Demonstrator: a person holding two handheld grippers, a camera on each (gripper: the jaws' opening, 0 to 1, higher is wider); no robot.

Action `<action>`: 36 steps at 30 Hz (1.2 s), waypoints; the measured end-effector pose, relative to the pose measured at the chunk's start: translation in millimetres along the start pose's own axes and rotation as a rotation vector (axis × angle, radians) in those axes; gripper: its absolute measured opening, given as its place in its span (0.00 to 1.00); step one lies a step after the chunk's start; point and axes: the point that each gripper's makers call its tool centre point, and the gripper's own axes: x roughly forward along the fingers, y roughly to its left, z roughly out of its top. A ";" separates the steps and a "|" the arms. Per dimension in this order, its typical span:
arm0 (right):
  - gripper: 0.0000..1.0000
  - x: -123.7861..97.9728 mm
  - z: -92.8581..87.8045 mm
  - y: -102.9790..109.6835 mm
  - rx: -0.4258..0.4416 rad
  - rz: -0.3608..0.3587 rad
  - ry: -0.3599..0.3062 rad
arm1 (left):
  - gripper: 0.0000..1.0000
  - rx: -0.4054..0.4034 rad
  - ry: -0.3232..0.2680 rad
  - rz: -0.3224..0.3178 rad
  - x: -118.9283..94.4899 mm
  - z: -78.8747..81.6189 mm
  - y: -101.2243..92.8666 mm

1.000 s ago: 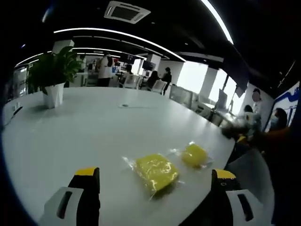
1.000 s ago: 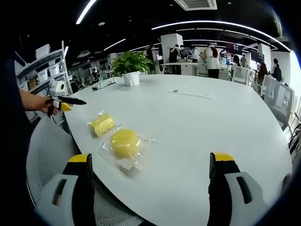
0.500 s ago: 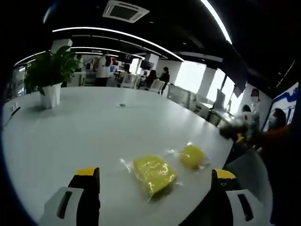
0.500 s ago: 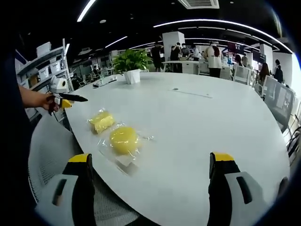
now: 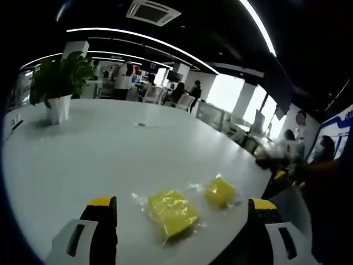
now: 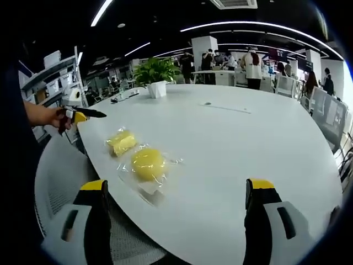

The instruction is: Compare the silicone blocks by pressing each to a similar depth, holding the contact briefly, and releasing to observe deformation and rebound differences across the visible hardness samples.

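Left gripper (image 5: 179,234) jaws spread wide, empty, above near table edge. Right gripper (image 6: 179,234) same, nothing held. Two bagged yellow silicone blocks lie side by side on white table (image 6: 237,143): square block (image 5: 171,212), round block (image 6: 148,164). Potted plant (image 6: 154,74) at far side.

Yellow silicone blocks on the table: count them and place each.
2, both bagged near the table's edge: a round block nearer the right gripper, a squarish block just beyond it.
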 end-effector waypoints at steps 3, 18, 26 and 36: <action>0.97 0.7 2.4 -1.5 0.018 -0.005 -0.016 | 1.00 0.015 0.019 -0.009 7.2 0.4 -3.6; 0.97 -2.7 2.7 -0.7 0.030 -0.017 -0.029 | 0.98 -0.022 0.010 -0.059 34.7 33.4 -26.1; 0.97 -4.6 2.8 0.4 0.033 -0.018 -0.034 | 0.97 0.006 0.052 -0.104 55.6 32.7 -44.5; 0.97 -10.7 -3.6 3.7 0.048 -0.019 -0.037 | 1.00 -0.035 0.070 -0.145 83.1 34.9 -59.4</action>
